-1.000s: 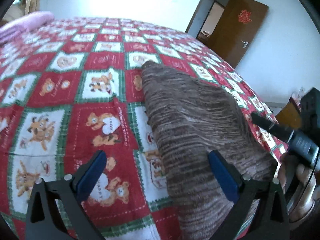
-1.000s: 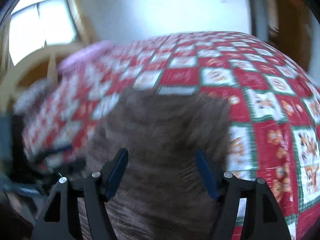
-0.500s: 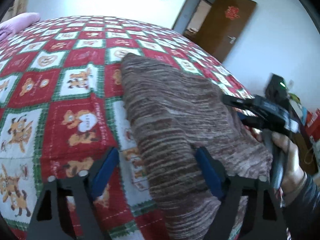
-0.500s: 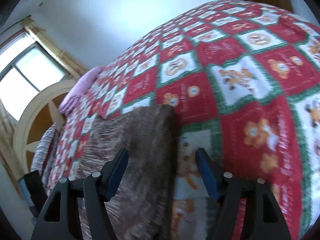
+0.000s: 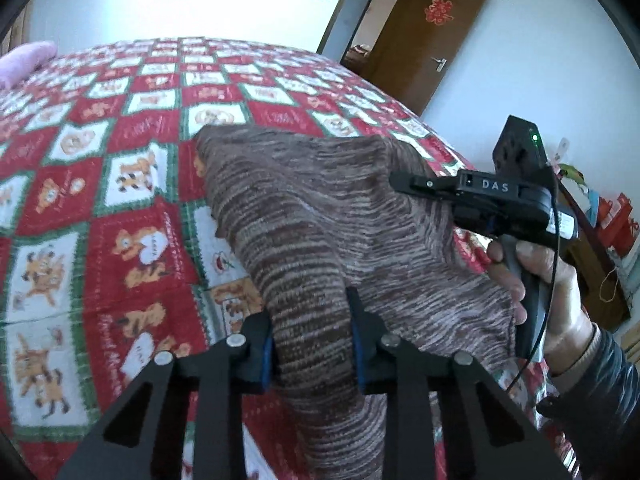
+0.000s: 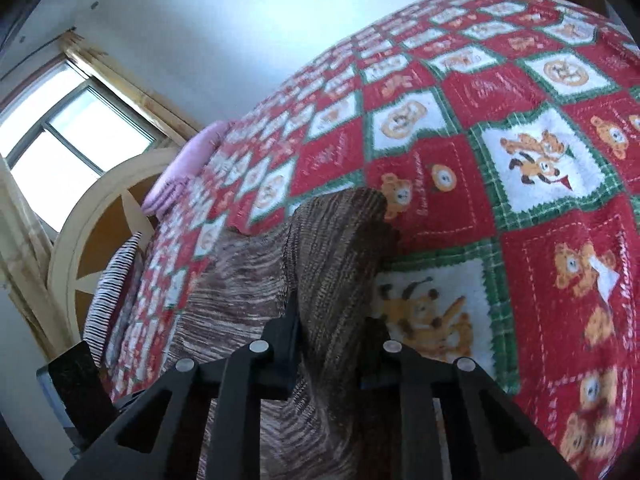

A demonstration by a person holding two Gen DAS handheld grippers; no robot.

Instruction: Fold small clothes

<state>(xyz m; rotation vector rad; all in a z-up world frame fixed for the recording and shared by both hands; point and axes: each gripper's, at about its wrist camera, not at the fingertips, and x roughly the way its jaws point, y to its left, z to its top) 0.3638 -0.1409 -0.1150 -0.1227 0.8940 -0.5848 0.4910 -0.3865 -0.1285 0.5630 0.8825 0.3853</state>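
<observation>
A brown striped knit garment (image 5: 316,216) lies on the red, white and green bear-patterned bedspread (image 5: 120,160). My left gripper (image 5: 312,336) is shut on the garment's near edge, which bunches up between the blue pads. My right gripper (image 6: 332,332) is shut on the garment's right edge (image 6: 336,248) and lifts it into a ridge. In the left wrist view the right gripper (image 5: 404,182) reaches in from the right, held by a hand (image 5: 560,292). The garment's near end hangs over the bed edge.
A pink pillow (image 6: 180,172) and a striped cushion (image 6: 116,280) lie by the wooden headboard (image 6: 96,236) under a window (image 6: 72,128). A brown door (image 5: 432,36) stands open beyond the bed. A wooden cabinet (image 5: 592,264) stands at the right.
Both grippers have closed from wide open onto the garment's edges. The right gripper has moved in over the garment's right edge, which now rises in a ridge.
</observation>
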